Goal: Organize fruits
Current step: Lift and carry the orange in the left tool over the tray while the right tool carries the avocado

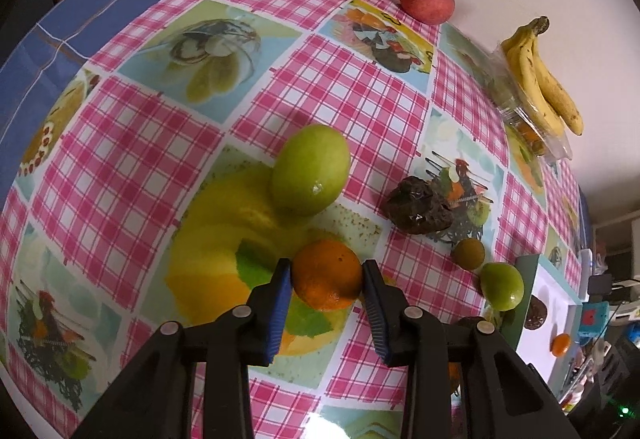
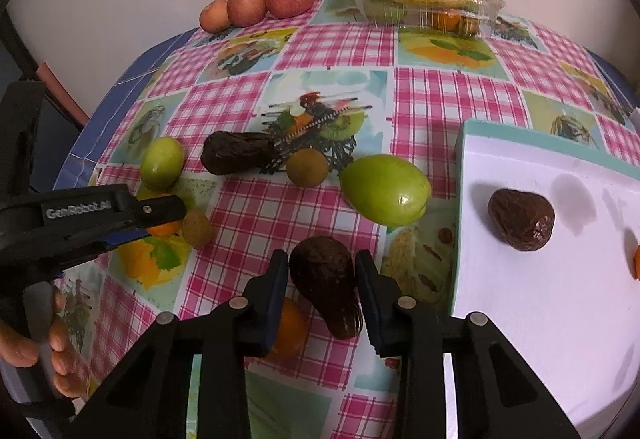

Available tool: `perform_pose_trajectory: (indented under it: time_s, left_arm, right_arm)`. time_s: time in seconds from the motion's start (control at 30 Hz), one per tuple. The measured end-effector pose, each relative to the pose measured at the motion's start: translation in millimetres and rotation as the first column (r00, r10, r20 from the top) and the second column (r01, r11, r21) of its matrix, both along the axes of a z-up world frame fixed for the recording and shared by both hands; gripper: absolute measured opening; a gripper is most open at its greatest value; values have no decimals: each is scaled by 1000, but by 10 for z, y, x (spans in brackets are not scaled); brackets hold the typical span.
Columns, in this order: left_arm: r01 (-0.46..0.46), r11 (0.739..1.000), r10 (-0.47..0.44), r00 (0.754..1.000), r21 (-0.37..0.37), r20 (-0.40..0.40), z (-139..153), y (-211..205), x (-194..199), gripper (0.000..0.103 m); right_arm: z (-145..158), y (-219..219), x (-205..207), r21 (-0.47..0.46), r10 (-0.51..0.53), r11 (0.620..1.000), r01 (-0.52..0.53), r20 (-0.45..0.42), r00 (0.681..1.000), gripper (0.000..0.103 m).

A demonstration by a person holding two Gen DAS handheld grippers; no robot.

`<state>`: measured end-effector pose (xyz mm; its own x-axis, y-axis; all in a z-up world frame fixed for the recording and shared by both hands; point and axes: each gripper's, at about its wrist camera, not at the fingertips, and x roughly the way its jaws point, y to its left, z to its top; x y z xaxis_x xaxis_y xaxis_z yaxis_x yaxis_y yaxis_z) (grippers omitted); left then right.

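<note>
A: Your left gripper (image 1: 326, 273) is pinching the orange (image 1: 327, 274) — both blue pads sit on its flanks, at three and nine o'clock of the fruit. Your right gripper (image 2: 322, 269) has its pads against the dark fruit (image 2: 326, 285), clamped across the fat end, with the narrow end pointing back at six.

B: So both are loaded. What should you mind?

A: Lift straight up, I'd say. The orange rests on the cloth (image 1: 168, 143) with a green fruit (image 1: 310, 169) just beyond it at twelve o'clock; swing forward and you may knock it rolling. On the right, a second orange (image 2: 290, 327) lies just beside the dark fruit at seven o'clock, half hidden by the finger.

B: And where do they go?

A: Likely the white board (image 2: 540, 299) at three o'clock of the right gripper. One dark fruit (image 2: 521, 220) already lies there, with a sliver of orange at its edge. Set yours beside its kind — the dark skin looks soft, so don't squeeze harder.
</note>
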<state>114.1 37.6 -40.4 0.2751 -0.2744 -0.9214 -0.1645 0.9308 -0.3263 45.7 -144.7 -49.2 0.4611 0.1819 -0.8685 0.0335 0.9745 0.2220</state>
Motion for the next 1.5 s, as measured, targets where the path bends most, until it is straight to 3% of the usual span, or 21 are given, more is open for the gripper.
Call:
perform_pose_trajectory:
  time_s: [0.4, 0.93, 1.3, 1.5]
  left_arm:
    - [-25, 1000, 25, 999, -19, 35, 194, 83, -18, 37]
    - [6, 998, 1, 993, -59, 121, 553, -14, -69, 37]
    - [123, 992, -119, 982, -22, 147, 639, -493, -210, 37]
    - [250, 968, -247, 956, 5, 155, 663, -979, -377, 37]
  right_arm:
    - [116, -8, -20, 45, 6, 999, -8, 41, 999, 35]
    - [414, -303, -129, 114, -84, 991, 73, 96, 992, 35]
    - [533, -958, -315, 80, -258, 965, 251, 86, 962, 35]
    - [524, -1472, -495, 7, -396, 918, 397, 72, 915, 35]
